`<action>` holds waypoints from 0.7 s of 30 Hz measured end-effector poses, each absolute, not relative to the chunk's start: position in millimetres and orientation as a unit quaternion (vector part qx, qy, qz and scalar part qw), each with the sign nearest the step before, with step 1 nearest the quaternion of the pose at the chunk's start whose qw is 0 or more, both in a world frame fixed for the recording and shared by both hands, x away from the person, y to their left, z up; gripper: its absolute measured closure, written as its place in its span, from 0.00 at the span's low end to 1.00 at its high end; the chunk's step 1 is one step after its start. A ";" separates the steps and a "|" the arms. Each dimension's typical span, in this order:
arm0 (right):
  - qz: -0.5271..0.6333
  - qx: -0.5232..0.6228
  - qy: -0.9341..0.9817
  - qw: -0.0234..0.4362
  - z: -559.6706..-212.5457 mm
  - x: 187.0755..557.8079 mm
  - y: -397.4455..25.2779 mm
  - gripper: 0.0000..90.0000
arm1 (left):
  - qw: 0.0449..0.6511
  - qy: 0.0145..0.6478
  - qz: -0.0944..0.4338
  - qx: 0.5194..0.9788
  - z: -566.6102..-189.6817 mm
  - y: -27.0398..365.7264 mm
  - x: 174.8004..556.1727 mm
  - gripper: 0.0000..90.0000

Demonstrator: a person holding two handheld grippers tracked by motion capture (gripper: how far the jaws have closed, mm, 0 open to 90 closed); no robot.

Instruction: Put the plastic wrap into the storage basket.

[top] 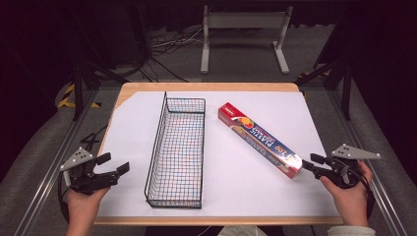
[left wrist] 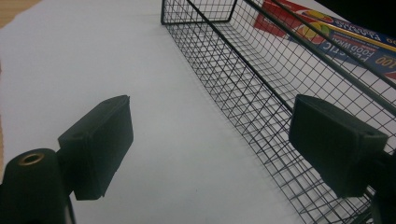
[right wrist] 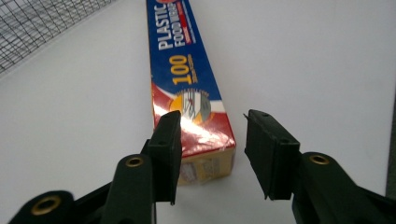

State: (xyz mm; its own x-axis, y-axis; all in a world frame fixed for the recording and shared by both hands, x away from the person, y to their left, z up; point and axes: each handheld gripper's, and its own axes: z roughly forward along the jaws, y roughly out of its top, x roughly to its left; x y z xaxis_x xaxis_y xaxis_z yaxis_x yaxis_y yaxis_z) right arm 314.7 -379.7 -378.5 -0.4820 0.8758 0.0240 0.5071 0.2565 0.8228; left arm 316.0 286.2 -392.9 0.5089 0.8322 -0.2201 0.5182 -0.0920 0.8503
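Note:
A long black wire basket point(top: 177, 152) stands left of centre on the white sheet, its length running away from me. To its right a plastic food wrap box point(top: 260, 139), blue and red, lies at a slant, its near end pointing at my right gripper point(top: 309, 162). That gripper is open just short of that end; in the right gripper view the box point(right wrist: 187, 79) reaches toward the gap of the right gripper point(right wrist: 212, 135). My left gripper point(top: 115, 162) is open over bare sheet left of the basket. Past the left gripper point(left wrist: 212, 135) I see the basket's side point(left wrist: 261, 70) and, beyond it, the box point(left wrist: 336, 42).
The white sheet point(top: 275, 191) covers most of the wooden table point(top: 206, 86). Metal rails point(top: 54, 162) run along both sides of the table. A grey metal stand point(top: 243, 34) and cables lie on the floor beyond the far edge. A basket corner point(right wrist: 37, 23) shows at top left.

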 end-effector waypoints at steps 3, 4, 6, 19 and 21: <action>0.407 0.445 0.767 0.218 -372.1 318.9 -373.6 0.54 | 0.460 0.447 0.206 0.739 -389.5 285.4 313.1 0.15; 0.406 0.443 0.769 0.219 -370.5 320.8 -371.6 0.51 | 0.459 0.444 0.213 0.739 -389.0 287.1 312.3 0.15; 0.402 0.443 0.771 0.216 -367.9 325.4 -366.9 0.46 | 0.465 0.447 0.215 0.733 -388.2 293.2 312.4 0.15; 0.346 0.403 0.823 0.203 -342.2 363.4 -323.8 0.42 | 0.456 0.450 0.209 0.739 -398.0 297.0 318.2 0.14; 0.349 0.398 0.825 0.199 -338.8 366.7 -319.4 0.42 | 0.454 0.451 0.209 0.739 -400.0 296.5 319.8 0.13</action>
